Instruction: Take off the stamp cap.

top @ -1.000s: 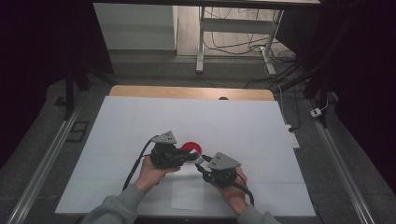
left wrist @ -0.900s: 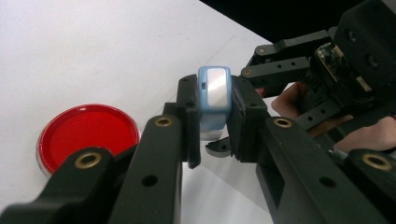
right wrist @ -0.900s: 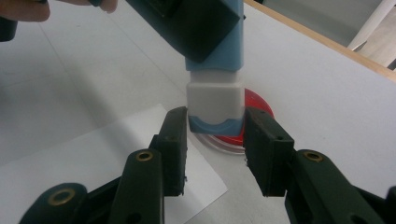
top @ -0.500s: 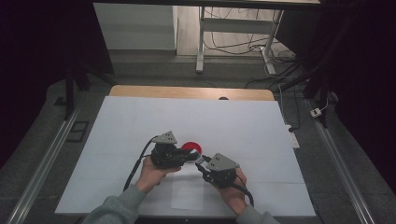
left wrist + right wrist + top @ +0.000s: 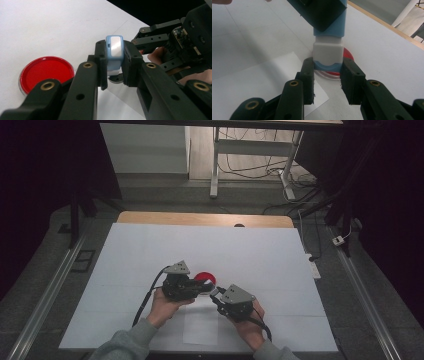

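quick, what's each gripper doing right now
Left gripper: shut on the blue body of the blue-and-white item.
Right gripper: jaws have just been closing, now shut on the item's white end.

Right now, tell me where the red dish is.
The red dish lies on the white table, near its middle in the high view, just beyond the left tongs and touching neither; the left gripper view shows it left of the blue-and-white device.
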Demonstrator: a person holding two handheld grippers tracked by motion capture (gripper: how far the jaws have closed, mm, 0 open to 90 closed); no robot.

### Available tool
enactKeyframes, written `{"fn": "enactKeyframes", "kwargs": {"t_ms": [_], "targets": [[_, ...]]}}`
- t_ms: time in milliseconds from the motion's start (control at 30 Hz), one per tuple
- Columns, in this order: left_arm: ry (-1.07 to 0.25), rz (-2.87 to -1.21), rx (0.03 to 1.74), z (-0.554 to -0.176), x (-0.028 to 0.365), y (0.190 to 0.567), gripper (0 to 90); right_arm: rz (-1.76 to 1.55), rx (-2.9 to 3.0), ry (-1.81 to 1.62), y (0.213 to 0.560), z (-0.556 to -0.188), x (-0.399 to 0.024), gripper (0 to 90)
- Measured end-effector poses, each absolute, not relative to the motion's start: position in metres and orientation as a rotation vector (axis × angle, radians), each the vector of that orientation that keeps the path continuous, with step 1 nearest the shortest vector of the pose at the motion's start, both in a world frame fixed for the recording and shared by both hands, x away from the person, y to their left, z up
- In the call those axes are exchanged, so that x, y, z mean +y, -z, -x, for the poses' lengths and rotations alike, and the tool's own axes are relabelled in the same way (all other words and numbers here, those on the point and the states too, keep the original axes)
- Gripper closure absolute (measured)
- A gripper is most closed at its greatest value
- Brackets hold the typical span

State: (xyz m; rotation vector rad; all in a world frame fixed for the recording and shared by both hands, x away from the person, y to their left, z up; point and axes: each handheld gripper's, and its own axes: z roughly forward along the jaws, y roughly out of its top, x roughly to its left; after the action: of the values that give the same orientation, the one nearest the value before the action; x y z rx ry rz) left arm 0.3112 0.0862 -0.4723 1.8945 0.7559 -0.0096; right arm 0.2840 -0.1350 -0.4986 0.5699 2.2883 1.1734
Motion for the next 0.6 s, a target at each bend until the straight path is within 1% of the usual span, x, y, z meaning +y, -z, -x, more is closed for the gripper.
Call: {"fn": "enactKeyframes", "kwargs": {"t_ms": [233, 600], "targets": [[-0.006, -1.897, 0.758, -0.3095, 0.0849, 0.4729, 76.1, -0.566, 2.285, -1.166, 0.4997, -0.2835, -0.1352, 64.9], [0.004, -1.889, 0.765, -0.3096, 0.0856, 0.4740, 76.2, -0.554, 2.286, -1.165, 0.5006, -0.2834, -0.1352, 65.1]]}}
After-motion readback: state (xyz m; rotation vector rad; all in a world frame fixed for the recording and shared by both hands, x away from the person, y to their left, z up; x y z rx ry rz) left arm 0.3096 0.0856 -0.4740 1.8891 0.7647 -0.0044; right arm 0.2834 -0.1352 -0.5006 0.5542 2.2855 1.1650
